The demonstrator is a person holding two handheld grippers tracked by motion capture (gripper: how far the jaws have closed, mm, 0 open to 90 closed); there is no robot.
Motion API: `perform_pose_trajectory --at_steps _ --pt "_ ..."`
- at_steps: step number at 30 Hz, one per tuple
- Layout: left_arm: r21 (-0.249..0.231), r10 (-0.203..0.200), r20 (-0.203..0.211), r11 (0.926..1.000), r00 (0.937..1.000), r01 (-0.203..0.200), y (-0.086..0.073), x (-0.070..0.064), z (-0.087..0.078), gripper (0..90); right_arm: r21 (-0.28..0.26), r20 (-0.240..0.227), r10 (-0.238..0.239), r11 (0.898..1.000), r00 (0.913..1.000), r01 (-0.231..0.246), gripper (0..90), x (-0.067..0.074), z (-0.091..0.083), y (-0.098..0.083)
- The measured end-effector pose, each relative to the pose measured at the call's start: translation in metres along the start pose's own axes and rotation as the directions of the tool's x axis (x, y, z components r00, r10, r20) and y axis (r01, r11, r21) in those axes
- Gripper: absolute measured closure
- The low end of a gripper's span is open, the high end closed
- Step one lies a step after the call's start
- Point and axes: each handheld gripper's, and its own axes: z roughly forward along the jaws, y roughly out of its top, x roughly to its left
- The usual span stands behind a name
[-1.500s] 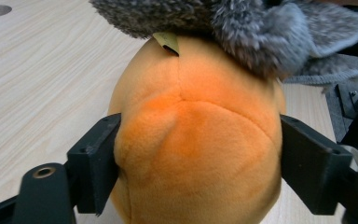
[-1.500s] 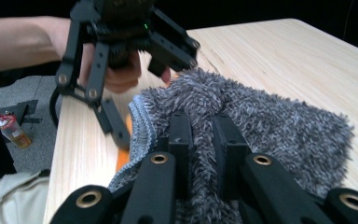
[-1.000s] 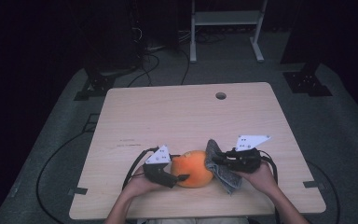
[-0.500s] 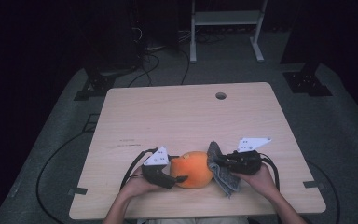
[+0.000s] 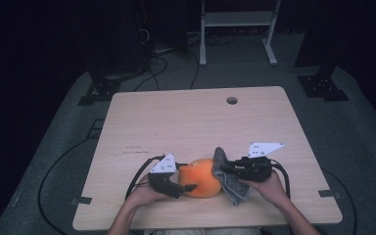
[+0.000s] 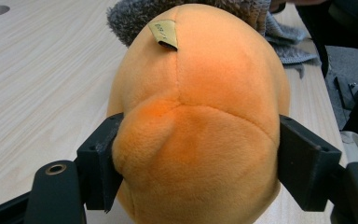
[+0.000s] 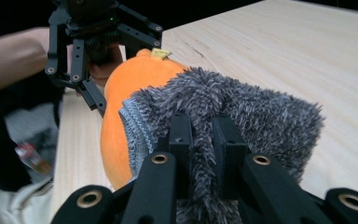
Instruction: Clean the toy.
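Orange plush point(image 5: 203, 177): near the table's point(image 5: 186, 122) front edge, about mid-width, clamped between the left gripper's point(image 5: 188, 187) jaws, pads pressing both sides. Grey cloth point(image 5: 229, 176): pinched tight in the right gripper point(image 5: 225, 169), lying against the plush's right side.

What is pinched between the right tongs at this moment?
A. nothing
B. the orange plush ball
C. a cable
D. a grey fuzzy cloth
D: in the right gripper view the right tongs are closed on a fold of the grey fuzzy cloth, which lies against the orange plush ball held by the left tongs.
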Motion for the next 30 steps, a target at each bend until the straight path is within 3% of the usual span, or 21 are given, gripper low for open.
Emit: perform_pose_trajectory --at_steps 6,9,13,16,19,22,26,30 --pt "-0.004 0.008 0.004 1.0 1.0 -0.008 0.001 -0.001 0.001 25.5 0.081 0.047 0.01 0.997 0.9988 -0.014 79.3 -0.006 -0.007 -0.016" --pt "-0.003 0.017 0.01 0.9998 0.9998 -0.017 0.001 -0.001 0.002 26.0 0.06 0.059 -0.012 0.998 0.9982 0.009 79.2 -0.004 -0.009 -0.01" --pt "-0.004 0.049 0.021 0.9988 0.9986 -0.049 0.001 -0.004 0.003 27.2 0.012 0.037 -0.057 0.998 0.9977 0.057 79.2 0.001 -0.006 0.012" --pt "-0.004 0.065 0.026 0.9979 0.9975 -0.065 0.001 -0.006 0.003 28.3 0.021 0.023 -0.109 0.994 0.9938 0.108 79.3 0.007 0.004 0.034" --pt "0.003 0.076 0.034 0.9971 0.9965 -0.076 0.0 -0.007 0.001 28.5 0.065 0.006 -0.16 0.985 0.9872 0.159 79.3 0.014 0.017 0.05" --pt "0.008 0.054 0.055 0.9985 0.997 -0.054 0.0 -0.006 -0.002 26.7 0.089 -0.004 -0.164 0.983 0.9865 0.163 79.5 0.015 0.026 0.049" --pt "0.023 -0.004 0.087 0.9997 0.9962 0.002 0.009 -0.003 -0.004 14.1 0.073 -0.003 -0.144 0.987 0.9896 0.143 79.6 0.015 0.026 0.041" --pt "0.024 0.01 0.076 0.9996 0.997 -0.012 0.008 -0.002 -0.004 22.9 0.062 -0.002 -0.129 0.99 0.9916 0.129 79.4 0.013 0.02 0.035"
